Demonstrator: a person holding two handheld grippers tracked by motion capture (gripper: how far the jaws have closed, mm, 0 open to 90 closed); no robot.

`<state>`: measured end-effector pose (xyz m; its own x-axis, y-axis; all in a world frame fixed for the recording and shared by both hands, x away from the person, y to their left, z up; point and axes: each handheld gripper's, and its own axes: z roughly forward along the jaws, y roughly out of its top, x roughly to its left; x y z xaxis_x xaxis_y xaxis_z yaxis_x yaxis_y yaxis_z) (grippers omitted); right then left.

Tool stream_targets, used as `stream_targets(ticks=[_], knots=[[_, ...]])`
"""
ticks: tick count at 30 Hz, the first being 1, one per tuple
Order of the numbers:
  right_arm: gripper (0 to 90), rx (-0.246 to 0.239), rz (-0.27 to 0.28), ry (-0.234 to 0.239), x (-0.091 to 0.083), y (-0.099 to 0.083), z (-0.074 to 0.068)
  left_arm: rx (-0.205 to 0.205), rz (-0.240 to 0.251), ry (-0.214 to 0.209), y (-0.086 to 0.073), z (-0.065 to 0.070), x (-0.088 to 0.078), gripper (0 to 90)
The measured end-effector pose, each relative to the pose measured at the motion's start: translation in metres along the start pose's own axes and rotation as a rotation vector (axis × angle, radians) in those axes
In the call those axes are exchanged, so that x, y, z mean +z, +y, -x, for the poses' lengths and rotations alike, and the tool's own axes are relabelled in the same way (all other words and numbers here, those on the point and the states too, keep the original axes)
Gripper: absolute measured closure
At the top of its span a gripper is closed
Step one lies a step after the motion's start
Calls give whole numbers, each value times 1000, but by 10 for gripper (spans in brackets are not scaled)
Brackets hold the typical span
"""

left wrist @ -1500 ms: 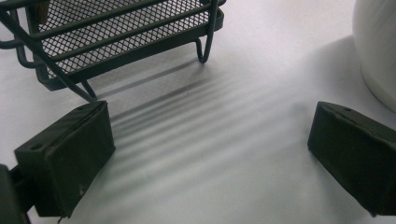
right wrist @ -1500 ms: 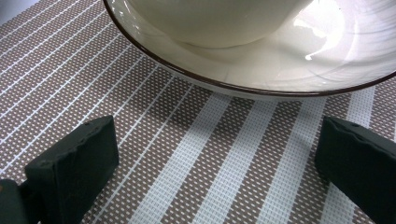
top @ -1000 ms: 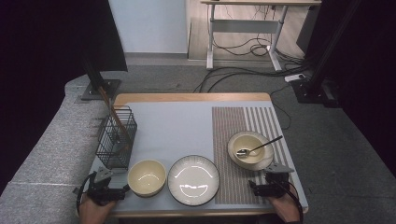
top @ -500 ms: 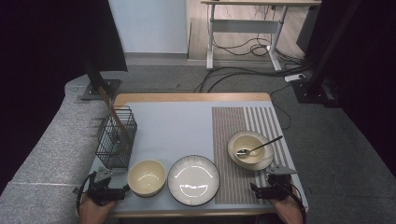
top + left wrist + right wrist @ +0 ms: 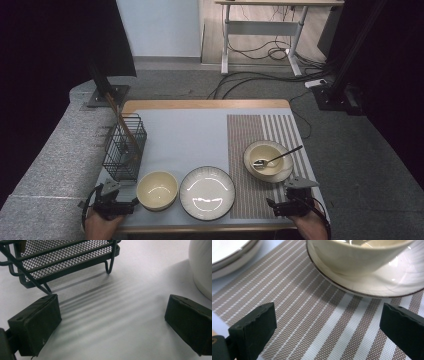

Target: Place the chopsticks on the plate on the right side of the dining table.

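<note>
My left gripper [image 5: 116, 202] rests open at the table's front left corner, with bare white table between its jaws [image 5: 110, 322]. A black wire basket [image 5: 124, 149] with a wooden stick in it stands just beyond it; its mesh bottom [image 5: 67, 255] is close ahead. A cream bowl [image 5: 157, 190] sits to that gripper's right, its side [image 5: 202, 267] at the view's edge. My right gripper [image 5: 290, 204] lies open on the striped placemat [image 5: 260, 145], over the mat's weave [image 5: 324, 325]. Ahead of it a small bowl on a saucer [image 5: 267, 161] holds a spoon [image 5: 280, 156]; the saucer [image 5: 367, 282] is near.
A large white plate [image 5: 207, 192] with a dark rim lies at the front centre between the two bowls; its edge [image 5: 232, 255] shows left of the right gripper. The table's wooden edge [image 5: 205, 104] runs along the far side. Grey padding [image 5: 50, 165] borders the left.
</note>
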<state>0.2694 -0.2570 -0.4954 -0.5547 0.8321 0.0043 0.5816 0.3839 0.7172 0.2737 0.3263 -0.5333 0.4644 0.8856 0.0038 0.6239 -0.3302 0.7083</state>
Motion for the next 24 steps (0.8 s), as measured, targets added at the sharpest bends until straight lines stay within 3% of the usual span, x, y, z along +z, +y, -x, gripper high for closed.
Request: stream_targets(ticks=[12, 18, 24], knots=[[23, -64, 15, 75, -16, 31, -14, 0, 0, 0, 0, 0, 0, 2], [23, -103, 22, 127, -16, 50, -19, -1, 1, 1, 0, 0, 0, 3], [23, -138, 17, 134, -12, 67, -22, 0, 1, 0, 0, 0, 0, 2]])
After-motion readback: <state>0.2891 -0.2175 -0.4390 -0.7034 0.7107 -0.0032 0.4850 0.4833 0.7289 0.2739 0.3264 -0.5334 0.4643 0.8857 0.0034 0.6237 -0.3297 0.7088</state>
